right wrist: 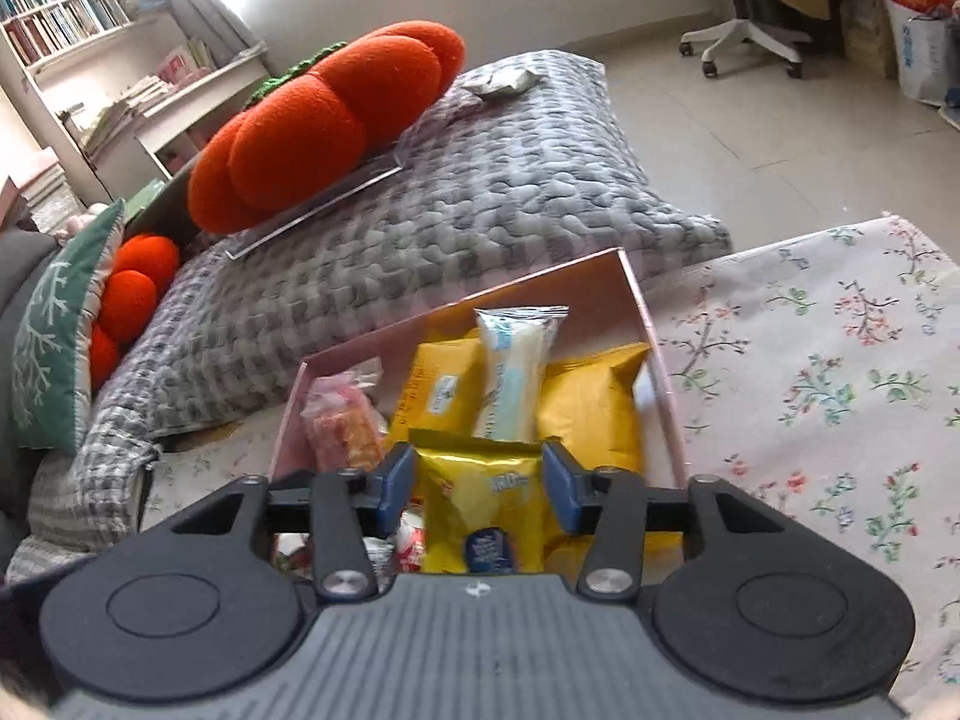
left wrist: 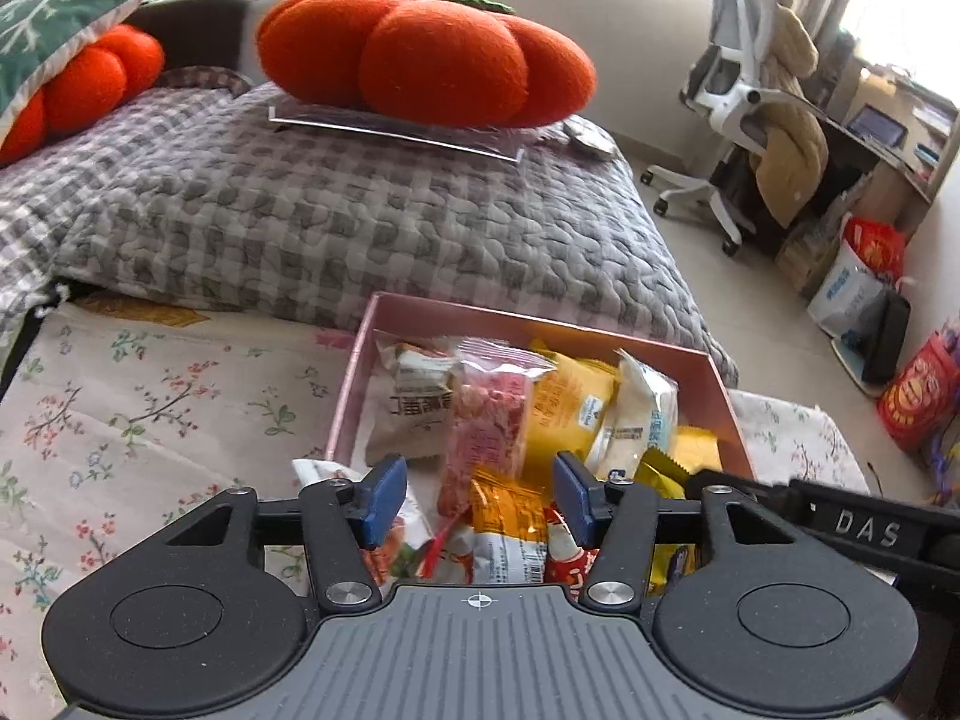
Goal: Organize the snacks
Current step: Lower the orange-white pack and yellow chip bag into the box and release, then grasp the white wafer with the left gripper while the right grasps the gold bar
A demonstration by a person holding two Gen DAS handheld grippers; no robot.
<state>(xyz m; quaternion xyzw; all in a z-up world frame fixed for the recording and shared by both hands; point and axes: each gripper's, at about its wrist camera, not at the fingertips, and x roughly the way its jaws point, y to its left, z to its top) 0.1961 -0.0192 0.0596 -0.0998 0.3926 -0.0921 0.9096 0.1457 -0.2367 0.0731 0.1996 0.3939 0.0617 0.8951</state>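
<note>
The left gripper (left wrist: 480, 501) is hiding the near snacks (left wrist: 510, 534). The right gripper (right wrist: 480, 483) is covering the yellow bag's (right wrist: 480, 498) bottom and the box's (right wrist: 651, 324) near edge.

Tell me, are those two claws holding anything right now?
Nothing seems held. The left gripper is open over the snacks; a yellow packet lies between the right gripper's jaws, which look clear of it.

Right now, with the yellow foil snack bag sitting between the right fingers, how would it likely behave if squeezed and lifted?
The yellow foil snack bag looks puffed and crinkled, so it would probably give and crumple rather than stay stiff. Its glossy film may slip against the right gripper's fingers. It is likely light for its size, with possibly crushable contents.
</note>
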